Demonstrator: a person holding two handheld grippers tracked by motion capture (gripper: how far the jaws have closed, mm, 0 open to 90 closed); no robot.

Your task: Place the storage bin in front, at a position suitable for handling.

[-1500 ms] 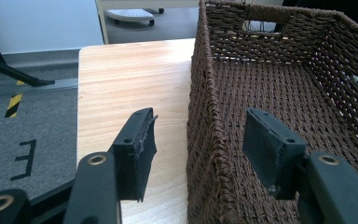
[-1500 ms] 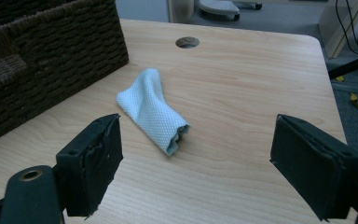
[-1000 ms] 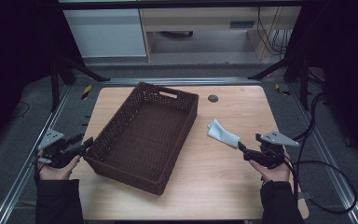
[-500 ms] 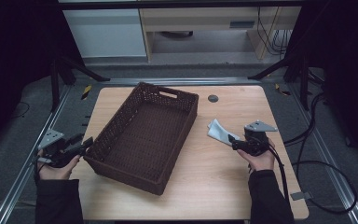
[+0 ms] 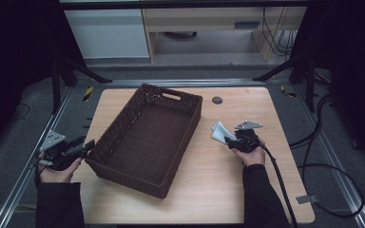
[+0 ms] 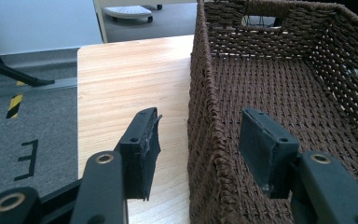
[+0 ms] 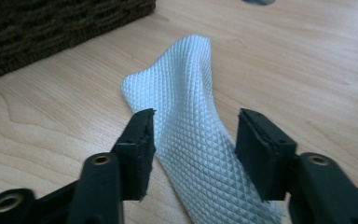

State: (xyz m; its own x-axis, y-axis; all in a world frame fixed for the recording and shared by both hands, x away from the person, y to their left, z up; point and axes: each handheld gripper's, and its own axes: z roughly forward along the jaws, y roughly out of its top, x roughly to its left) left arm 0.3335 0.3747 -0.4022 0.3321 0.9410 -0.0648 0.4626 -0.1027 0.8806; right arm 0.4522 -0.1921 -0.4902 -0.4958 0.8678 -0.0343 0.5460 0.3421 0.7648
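Cloth, pale and woven in a small diamond pattern, is seen lying crumpled on the wooden counter, just to the right of the wicker basket and near a small round grey disc set into the counter farther back; in the right gripper view the cloth runs as a raised fold up between the two black jaws, with a gap left on either side, so it is not yet pinched. Right tongs are held low over the counter with their jaws parted around that fold; the jaws have just been closing, with the cloth between them, though the pads are not seen pressing on it; in the high view the right tongs are seen at the near edge of the cloth, carried by the right hand, with a black cable trailed back over the counter's edge.

Left tongs are held spread at the basket's near left corner; one jaw is seen outside the woven wall and the other inside it, the rim standing between them untouched; in the high view the left tongs are carried by the left hand beside the counter's left edge.
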